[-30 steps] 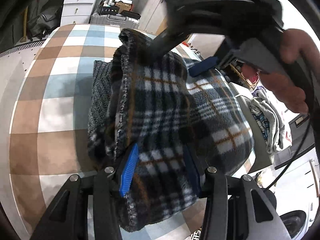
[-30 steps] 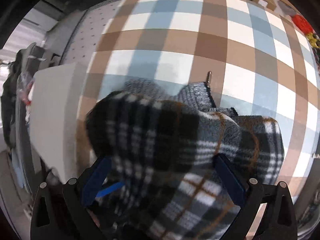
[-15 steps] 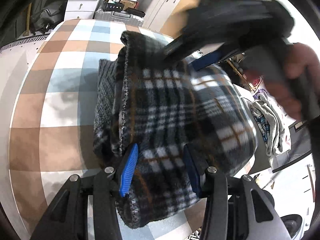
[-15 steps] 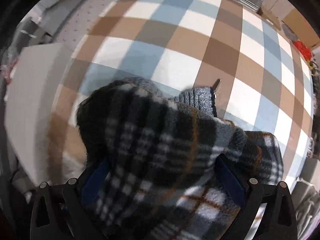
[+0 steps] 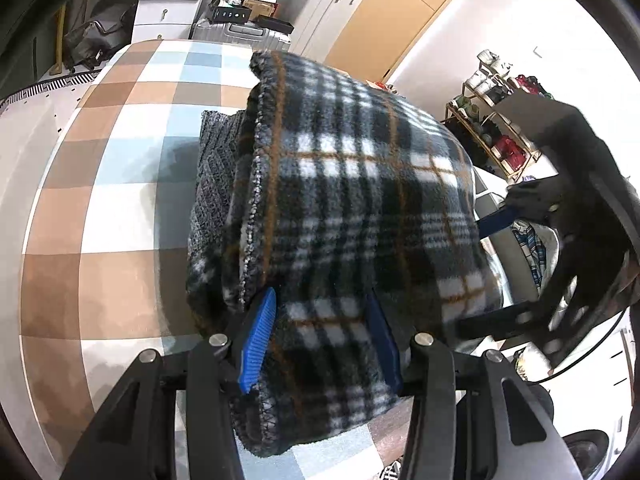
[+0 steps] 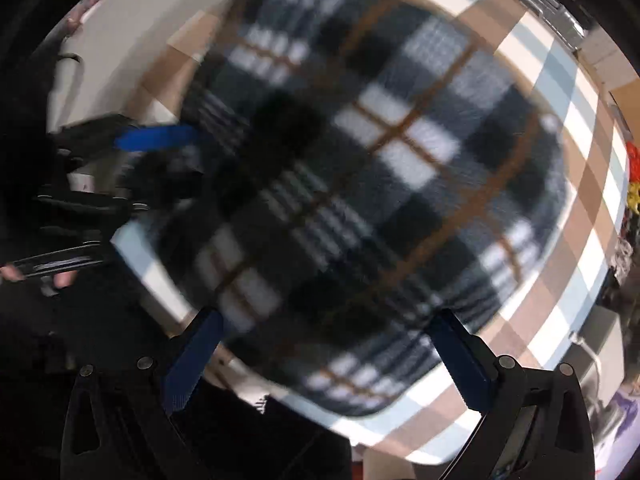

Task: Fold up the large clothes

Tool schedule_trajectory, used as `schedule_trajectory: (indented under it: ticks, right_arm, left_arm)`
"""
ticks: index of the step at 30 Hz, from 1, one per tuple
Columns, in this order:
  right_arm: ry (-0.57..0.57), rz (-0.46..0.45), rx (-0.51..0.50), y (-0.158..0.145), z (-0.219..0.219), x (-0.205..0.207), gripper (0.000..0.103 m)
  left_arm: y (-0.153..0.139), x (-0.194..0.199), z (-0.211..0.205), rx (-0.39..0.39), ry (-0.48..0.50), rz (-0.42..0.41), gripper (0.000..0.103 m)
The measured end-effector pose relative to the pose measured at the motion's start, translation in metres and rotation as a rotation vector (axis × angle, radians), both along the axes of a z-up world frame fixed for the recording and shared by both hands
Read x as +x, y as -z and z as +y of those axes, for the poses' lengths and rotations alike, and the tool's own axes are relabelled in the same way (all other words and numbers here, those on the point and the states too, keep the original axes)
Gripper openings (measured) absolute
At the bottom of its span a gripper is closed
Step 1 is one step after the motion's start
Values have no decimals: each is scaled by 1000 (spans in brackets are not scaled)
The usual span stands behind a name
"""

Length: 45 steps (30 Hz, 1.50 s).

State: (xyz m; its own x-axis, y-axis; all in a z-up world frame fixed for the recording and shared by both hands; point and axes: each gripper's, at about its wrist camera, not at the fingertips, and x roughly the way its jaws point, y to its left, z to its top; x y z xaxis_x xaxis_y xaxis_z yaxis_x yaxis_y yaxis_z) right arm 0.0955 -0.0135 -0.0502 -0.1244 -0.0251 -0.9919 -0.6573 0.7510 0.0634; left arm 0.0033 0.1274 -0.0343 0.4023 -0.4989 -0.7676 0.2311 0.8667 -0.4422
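Observation:
A thick folded plaid fleece garment (image 5: pixel 352 208), black, white and grey with orange lines, lies on the checked table cloth (image 5: pixel 100 216). A grey knit layer (image 5: pixel 212 184) shows under its left edge. My left gripper (image 5: pixel 320 336) is shut on the near edge of the plaid garment, its blue pads (image 5: pixel 258 340) pressed into the fleece. My right gripper (image 6: pixel 324 356) is open, with its jaws wide apart, above and just off the blurred garment (image 6: pixel 360 184). It also shows at the right of the left wrist view (image 5: pixel 560 240).
White drawers (image 5: pixel 168 4), a silver suitcase (image 5: pixel 248 36) and cabinets stand beyond the table's far end. A shelf with small items (image 5: pixel 500 128) and a pile of clothes (image 5: pixel 532 244) lie to the right. The left gripper shows at the left of the right wrist view (image 6: pixel 156 140).
My right gripper has let go of the plaid garment and swung away to the right side. The garment has settled flat on the table. My left gripper keeps its hold.

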Motion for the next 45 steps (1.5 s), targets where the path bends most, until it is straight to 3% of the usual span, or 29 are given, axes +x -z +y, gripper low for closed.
schedule_trajectory:
  ticks: [5, 11, 15, 18, 20, 23, 25, 29, 31, 34, 37, 41, 45]
  right_arm:
    - [2, -20, 4, 20, 6, 2, 103]
    - [20, -64, 32, 20, 7, 5, 103]
    - [18, 41, 64, -22, -4, 2, 103]
    - [106, -26, 178, -72, -8, 27, 103]
    - [196, -66, 168, -83, -7, 50, 103]
    - [382, 3, 142, -65, -8, 86, 103]
    - [439, 16, 96, -49, -4, 102, 103]
    - [423, 13, 9, -24, 2, 108, 103]
    - [355, -16, -61, -6, 12, 103, 103]
    - [338, -56, -73, 2, 20, 103, 103]
    - [340, -92, -19, -2, 13, 99, 103]
    - [321, -226, 90, -35, -3, 64, 103]
    - [348, -359, 344, -86, -43, 20, 103]
  left_arm:
    - [1, 3, -1, 20, 2, -1, 41]
    - [1, 0, -3, 9, -1, 0, 41]
    - [0, -1, -1, 2, -6, 5, 41]
    - [1, 0, 0, 0, -7, 10, 41]
    - [1, 0, 0, 5, -10, 6, 41]
    - [0, -3, -3, 20, -12, -11, 41]
    - [-1, -6, -6, 43, -12, -26, 41]
    - [-2, -6, -11, 74, -13, -39, 42]
    - [-1, -5, -14, 100, -18, -48, 42]
    - [-3, -5, -14, 126, -23, -69, 42]
    - [-4, -6, -13, 122, -29, -71, 42]
    - [-7, -9, -12, 112, -42, -69, 42]
    - [-19, -17, -18, 133, -72, -106, 42]
